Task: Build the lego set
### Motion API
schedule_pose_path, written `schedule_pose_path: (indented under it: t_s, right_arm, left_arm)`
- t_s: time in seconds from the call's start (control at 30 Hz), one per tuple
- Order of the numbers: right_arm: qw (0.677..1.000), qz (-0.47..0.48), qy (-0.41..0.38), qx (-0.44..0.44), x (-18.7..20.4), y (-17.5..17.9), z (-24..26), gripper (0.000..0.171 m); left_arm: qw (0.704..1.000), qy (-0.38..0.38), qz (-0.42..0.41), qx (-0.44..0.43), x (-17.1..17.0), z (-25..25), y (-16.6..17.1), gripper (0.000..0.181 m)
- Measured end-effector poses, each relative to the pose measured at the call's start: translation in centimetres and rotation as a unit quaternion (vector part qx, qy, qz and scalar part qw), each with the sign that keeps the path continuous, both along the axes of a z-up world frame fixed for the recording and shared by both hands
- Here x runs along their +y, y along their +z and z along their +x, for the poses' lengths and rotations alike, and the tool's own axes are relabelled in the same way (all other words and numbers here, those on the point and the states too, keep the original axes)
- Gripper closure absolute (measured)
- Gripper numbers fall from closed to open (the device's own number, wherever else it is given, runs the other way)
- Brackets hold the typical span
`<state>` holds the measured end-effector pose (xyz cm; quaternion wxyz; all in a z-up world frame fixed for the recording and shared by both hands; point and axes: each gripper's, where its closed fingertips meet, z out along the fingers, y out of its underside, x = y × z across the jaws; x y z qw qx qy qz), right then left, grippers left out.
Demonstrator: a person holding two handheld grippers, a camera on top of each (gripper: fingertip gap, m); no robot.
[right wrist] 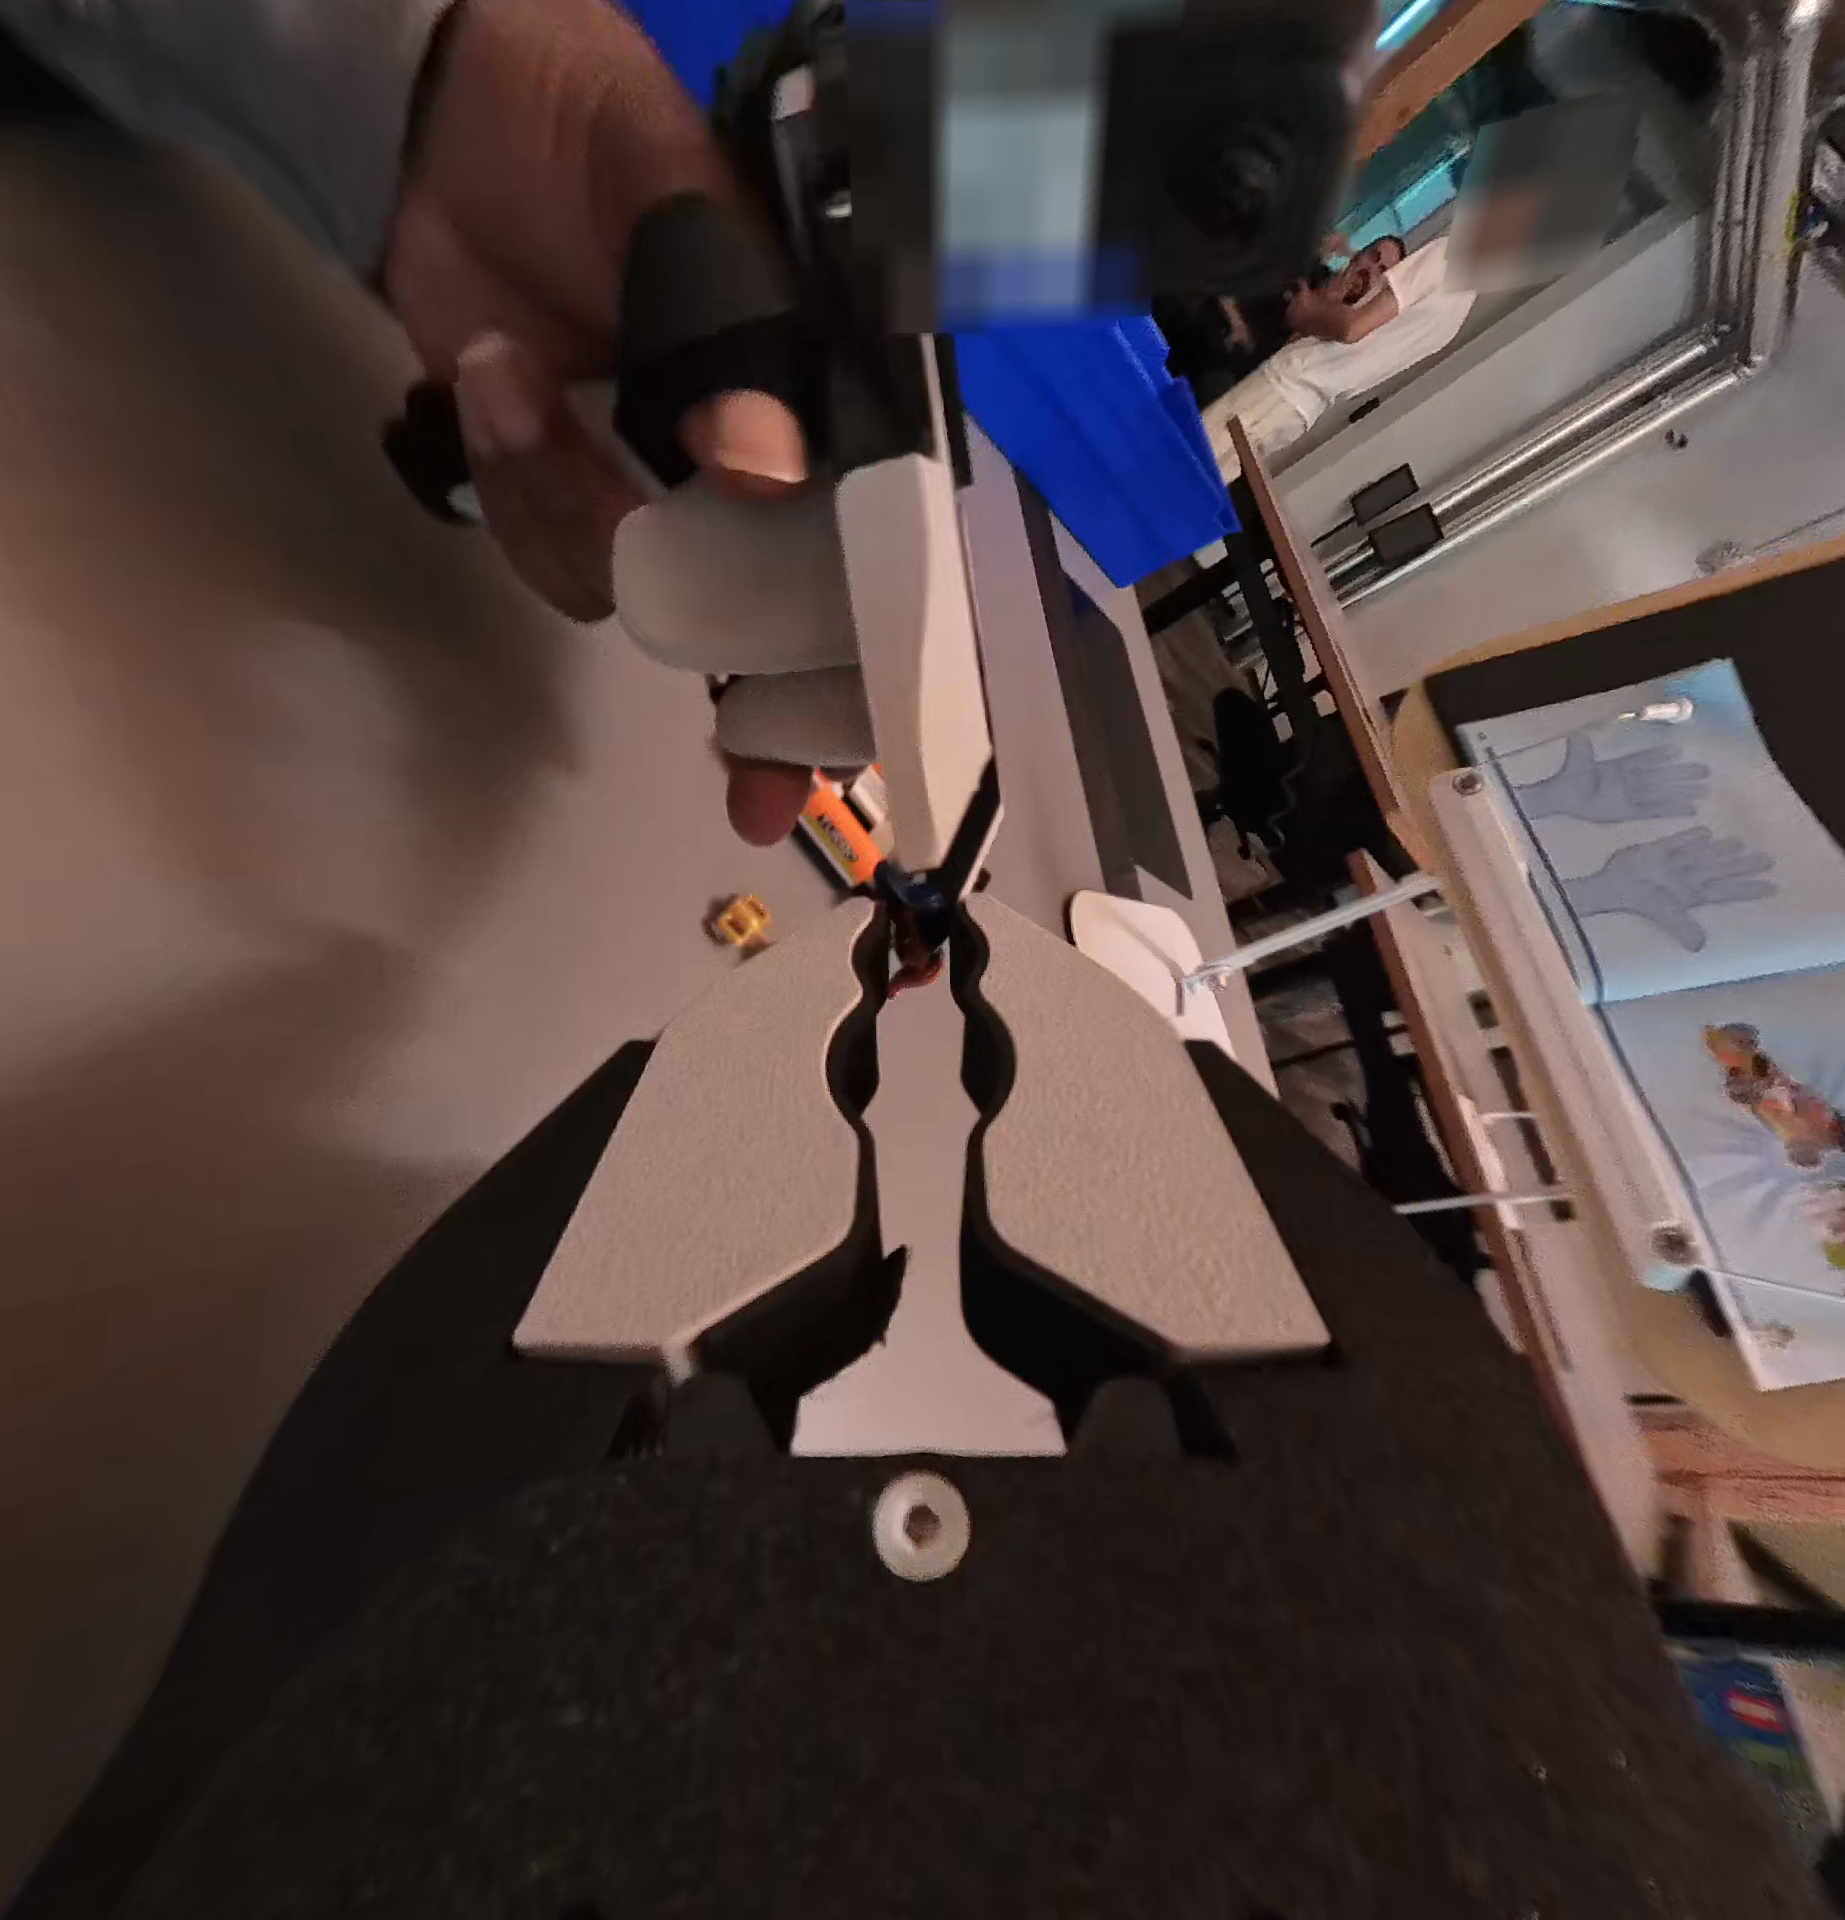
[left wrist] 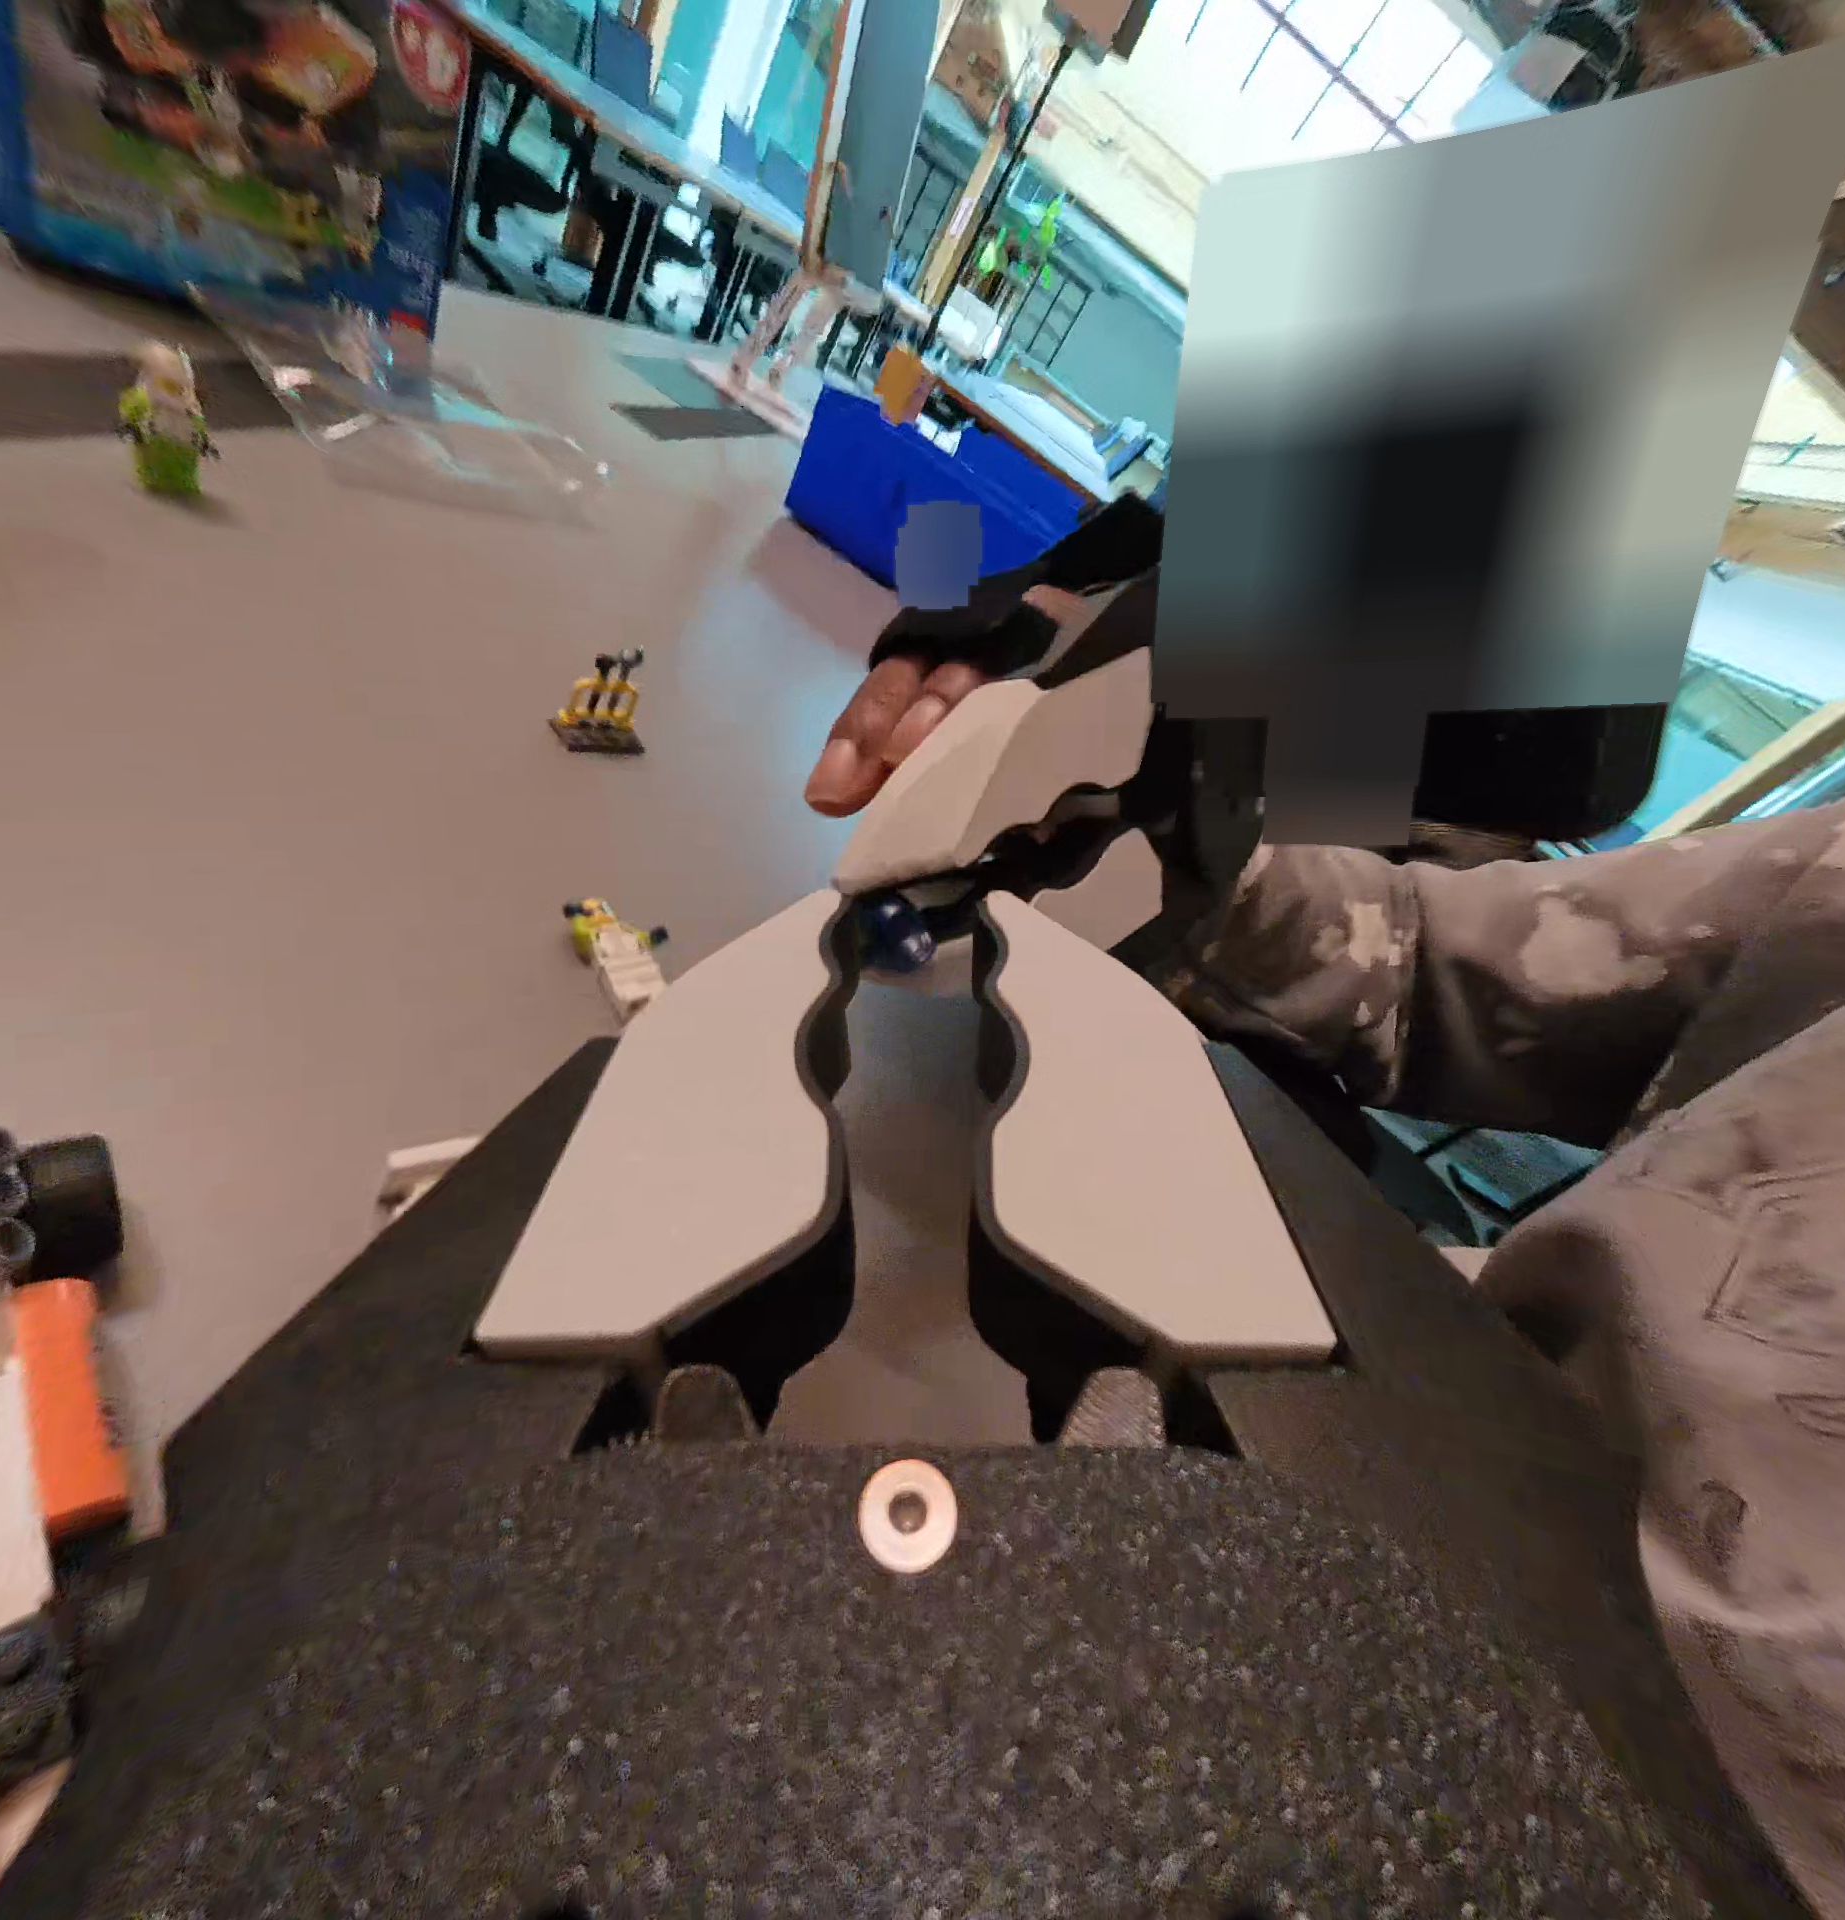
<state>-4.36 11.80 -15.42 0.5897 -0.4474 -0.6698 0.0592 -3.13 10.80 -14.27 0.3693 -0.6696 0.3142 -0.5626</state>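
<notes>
Lego piece (left wrist: 897,932), dark blue, pinched at tips of both left gripper (left wrist: 905,914) and right gripper (right wrist: 915,925); box (left wrist: 222,145) print blurred, unreadable

A pale grey tabletop (left wrist: 398,727) fills the near ground. Past its far edge runs a long row of tables (left wrist: 648,156) on dark legs, with a bright blue bin (left wrist: 897,478) nearer in. High windows (left wrist: 1344,62) let in strong daylight at the upper right. In the right wrist view a wooden-edged board (right wrist: 1313,582) stands beside a metal-framed panel (right wrist: 1718,260), and a person in a white shirt (right wrist: 1333,353) is in the background
</notes>
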Motion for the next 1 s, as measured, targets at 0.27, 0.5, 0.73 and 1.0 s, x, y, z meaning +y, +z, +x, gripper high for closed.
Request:
schedule_pose_path:
  t_s: [0.27,0.5,0.73,1.0]
  right_arm:
    - [0.996,0.068,-0.01,-0.06,-0.1,-0.8,-0.3,0.161]
    - [0.987,0.104,-0.021,-0.119,-0.1,-1.7,-0.2,0.161]
    - [0.998,-0.003,-0.052,-0.045,0.8,-0.7,0.3,0.154]
    - [0.905,-0.392,-0.157,-0.039,3.7,-5.8,6.6,0.129]
  left_arm:
    - [0.999,-0.005,-0.037,0.039,0.0,-0.1,-1.7,0.166]
    - [0.997,-0.003,-0.061,0.054,0.1,0.1,-2.7,0.168]
    - [0.997,0.013,-0.071,0.021,1.0,-0.5,-2.0,0.168]
    - [0.995,0.094,-0.042,-0.005,3.5,-3.1,-0.9,0.168]
